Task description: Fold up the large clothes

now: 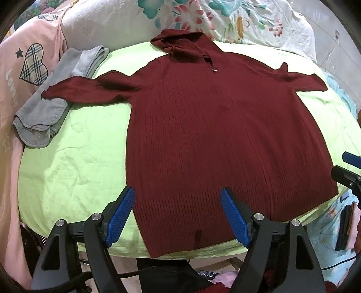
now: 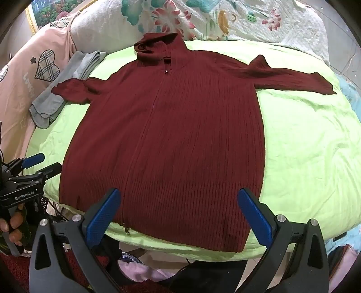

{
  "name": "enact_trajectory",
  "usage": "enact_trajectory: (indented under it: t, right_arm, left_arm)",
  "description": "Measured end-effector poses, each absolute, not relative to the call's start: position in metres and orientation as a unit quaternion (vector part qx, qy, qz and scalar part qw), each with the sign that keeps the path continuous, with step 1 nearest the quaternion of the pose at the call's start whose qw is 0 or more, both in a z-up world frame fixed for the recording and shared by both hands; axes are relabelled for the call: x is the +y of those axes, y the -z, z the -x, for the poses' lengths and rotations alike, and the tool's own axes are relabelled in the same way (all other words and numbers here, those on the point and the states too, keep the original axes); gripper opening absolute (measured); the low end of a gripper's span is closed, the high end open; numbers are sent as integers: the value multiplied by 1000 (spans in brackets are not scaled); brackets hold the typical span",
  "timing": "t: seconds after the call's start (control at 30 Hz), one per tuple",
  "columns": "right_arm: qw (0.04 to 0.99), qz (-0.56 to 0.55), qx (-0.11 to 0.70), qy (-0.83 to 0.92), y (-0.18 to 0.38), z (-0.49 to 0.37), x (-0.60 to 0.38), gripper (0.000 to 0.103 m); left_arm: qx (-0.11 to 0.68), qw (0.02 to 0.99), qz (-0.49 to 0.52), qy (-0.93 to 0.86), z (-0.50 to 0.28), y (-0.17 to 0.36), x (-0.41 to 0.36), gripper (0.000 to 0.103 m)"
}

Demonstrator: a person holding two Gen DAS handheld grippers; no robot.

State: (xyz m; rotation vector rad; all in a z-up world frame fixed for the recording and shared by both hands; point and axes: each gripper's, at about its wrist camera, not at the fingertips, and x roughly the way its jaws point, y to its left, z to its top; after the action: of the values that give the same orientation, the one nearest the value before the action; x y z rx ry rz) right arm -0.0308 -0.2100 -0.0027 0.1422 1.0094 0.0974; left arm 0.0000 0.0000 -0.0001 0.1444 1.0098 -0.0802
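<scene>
The dark red cardigan lies flat, sleeves spread, mid-frame on the green sheet. Both the left gripper and right gripper hover with jaws wide and empty at its lower hem; folding seems not yet begun, so next comes gripping an edge.

A lime-green wrinkled sheet covers the bed, with a white quilted floral bedspread bunched behind it and a pink heart-print duvet (plaid hearts) alongside. A folded grey towel lies nearby.
</scene>
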Motion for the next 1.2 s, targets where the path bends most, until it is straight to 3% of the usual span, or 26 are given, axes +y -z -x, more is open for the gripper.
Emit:
enact_trajectory:
  t: [1.2]
  right_arm:
    - [872, -73, 482, -42, 2, 31, -216, 103]
  left_arm:
    - [484, 871, -71, 38, -2, 3, -2, 79]
